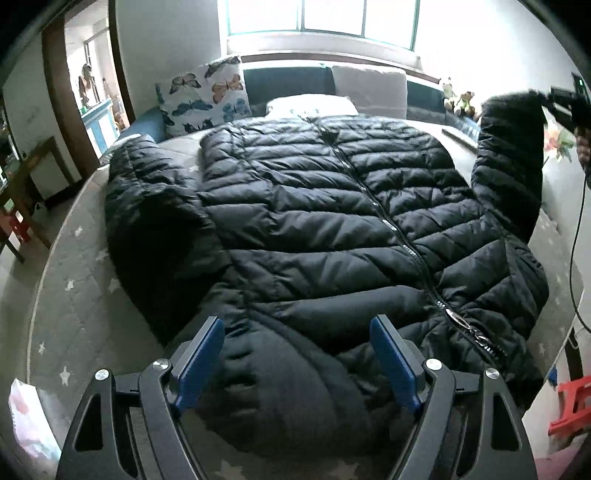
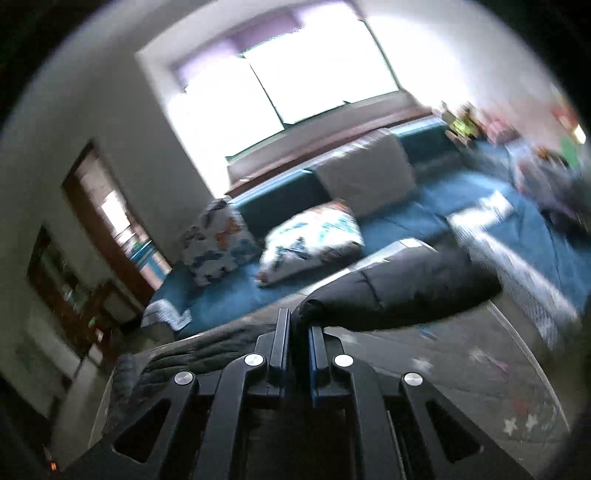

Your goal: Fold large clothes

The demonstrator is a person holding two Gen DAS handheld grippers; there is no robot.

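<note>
Broadly spread across a grey star-print bed cover (image 1: 85, 280): a black quilted puffer jacket (image 1: 314, 206), front up, zipper (image 1: 391, 229) closed and running down its middle toward the near hem. Beyond the collar, a butterfly-print cushion (image 1: 207, 96), a white pillow (image 1: 314, 105) and a grey cushion (image 1: 369, 86) against a dark teal headboard (image 1: 288, 83), with a bright window (image 1: 317, 16) above. Left sleeve (image 1: 147, 199) flat on the cover beside the body. Right sleeve (image 1: 509, 166) lifted off the bed, cuff uppermost and pinched at the top — right gripper (image 2: 298, 332) clamped on that cuff, blue pads pressed together with dark fabric between them and the sleeve bulging out past the fingertips. Right wrist view blurred, so finer detail of the grip hard to tell. Left gripper (image 1: 297, 354) low over the near hem, its 2 blue pads (image 1: 201, 358) spread wide apart, jacket fabric between and beneath them but not squeezed. Lower right, beside the bed — a red plastic stool (image 1: 569, 410).
</note>
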